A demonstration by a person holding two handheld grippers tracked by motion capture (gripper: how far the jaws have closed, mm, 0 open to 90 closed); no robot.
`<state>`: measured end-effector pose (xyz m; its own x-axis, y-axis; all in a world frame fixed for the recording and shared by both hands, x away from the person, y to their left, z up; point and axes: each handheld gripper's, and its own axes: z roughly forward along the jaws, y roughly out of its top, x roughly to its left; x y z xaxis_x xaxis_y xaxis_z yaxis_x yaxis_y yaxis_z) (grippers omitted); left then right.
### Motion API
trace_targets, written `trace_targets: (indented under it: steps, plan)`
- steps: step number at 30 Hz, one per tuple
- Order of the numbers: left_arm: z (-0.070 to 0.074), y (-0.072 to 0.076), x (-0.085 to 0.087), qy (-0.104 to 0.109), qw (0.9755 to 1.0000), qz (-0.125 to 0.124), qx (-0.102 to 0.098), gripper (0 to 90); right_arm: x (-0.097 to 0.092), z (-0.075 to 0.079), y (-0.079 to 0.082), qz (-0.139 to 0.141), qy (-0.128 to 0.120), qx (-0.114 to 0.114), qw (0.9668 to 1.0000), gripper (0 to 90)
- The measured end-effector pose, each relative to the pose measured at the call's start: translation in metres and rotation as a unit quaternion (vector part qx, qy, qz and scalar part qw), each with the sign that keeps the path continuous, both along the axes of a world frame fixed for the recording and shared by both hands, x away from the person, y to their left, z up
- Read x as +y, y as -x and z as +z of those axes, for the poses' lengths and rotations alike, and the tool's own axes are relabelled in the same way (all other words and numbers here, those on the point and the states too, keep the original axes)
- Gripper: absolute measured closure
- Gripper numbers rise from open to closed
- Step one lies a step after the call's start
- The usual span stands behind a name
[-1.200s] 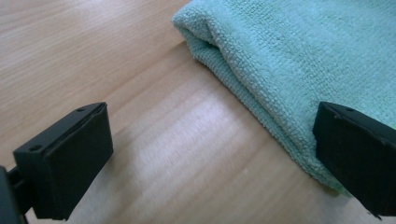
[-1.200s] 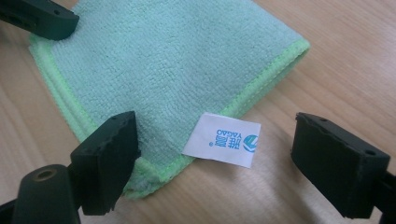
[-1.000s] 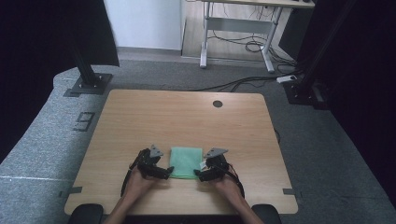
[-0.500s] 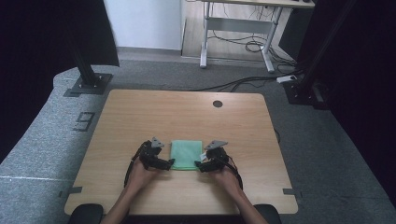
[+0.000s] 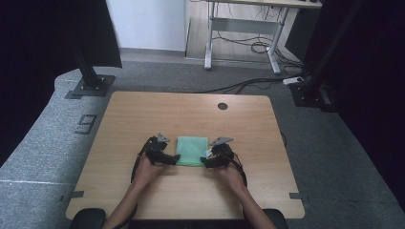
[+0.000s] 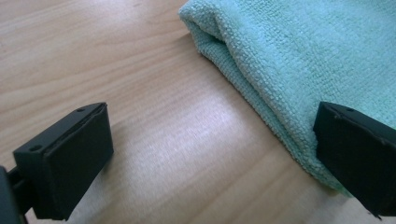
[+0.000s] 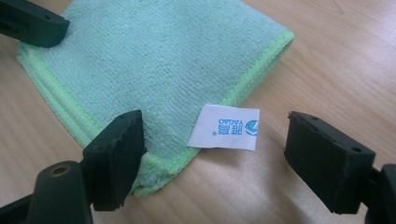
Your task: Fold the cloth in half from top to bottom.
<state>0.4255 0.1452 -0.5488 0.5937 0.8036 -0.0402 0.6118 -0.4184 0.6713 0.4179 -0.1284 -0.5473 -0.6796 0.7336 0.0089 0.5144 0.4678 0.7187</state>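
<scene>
Jaws on both sides stand wide, nothing pinched! One folded green microfibre cloth (image 5: 192,150) lies flat on the wooden table (image 5: 143,114), nearer its front edge, about midway between left and right. One white label (image 7: 225,127) sticks out from its stitched hem. Left gripper (image 5: 173,159) sits at the cloth's left edge, one pad over the fabric. Right gripper (image 5: 206,162), jaws just easing inward, straddles the near right corner and the label. Two hands, two grippers.
</scene>
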Motion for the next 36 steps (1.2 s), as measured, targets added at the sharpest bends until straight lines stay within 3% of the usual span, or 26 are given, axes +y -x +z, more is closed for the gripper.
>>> trace_targets:
  steps: [8, 22, 26, 31, 36]
  plan:
    - [0.0, -0.013, -0.002, -0.001, 1.0, 0.01, -0.001, 0.0, -0.002, -0.001, -0.012, -0.011, -0.009, 0.006, 0.9999, 20.1]
    - [0.0, -0.013, -0.001, 0.008, 1.0, -0.001, 0.0, 0.6, -0.002, 0.001, -0.015, -0.017, -0.018, 0.022, 0.9994, 20.9]
    - [0.005, -0.009, 0.002, 0.009, 0.9999, -0.005, -0.005, 0.9, -0.002, 0.005, -0.014, -0.013, -0.021, 0.017, 0.9996, 20.6]
    - [0.017, -0.001, 0.003, -0.005, 0.9997, -0.015, -0.019, 1.5, -0.004, 0.013, -0.01, -0.009, -0.034, 0.007, 0.9994, 18.1]
    - [0.025, 0.007, 0.009, 0.002, 0.9995, -0.02, -0.024, 1.5, -0.007, 0.024, -0.003, 0.002, -0.037, -0.003, 0.9993, 14.6]
